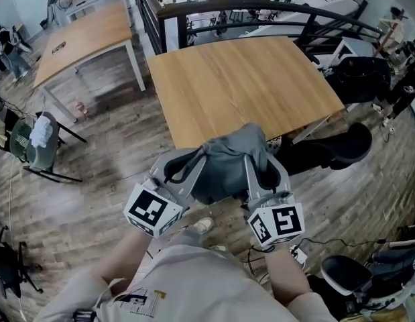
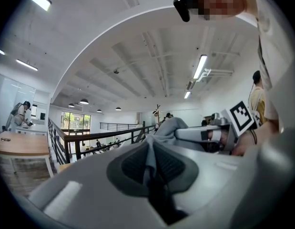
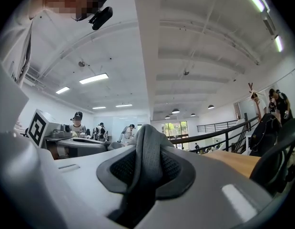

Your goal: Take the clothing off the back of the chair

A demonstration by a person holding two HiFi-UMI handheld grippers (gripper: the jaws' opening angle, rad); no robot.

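A grey garment (image 1: 224, 159) hangs bunched between my two grippers, in the air by the near edge of the wooden table (image 1: 247, 79). My left gripper (image 1: 200, 156) is shut on a thin fold of it, and in the left gripper view the cloth (image 2: 166, 128) runs up out of the closed pads. My right gripper (image 1: 255, 154) is shut on a thicker roll of the same cloth (image 3: 149, 147). A black chair (image 1: 344, 146) stands low at the right, apart from the garment. Both grippers point level, side by side.
A second wooden table (image 1: 86, 35) stands at the far left. A green chair (image 1: 29, 143) with a white cloth on it is at the left. A black railing (image 1: 261, 9) runs behind the table. Cables and a power strip (image 1: 298, 253) lie on the floor near my feet.
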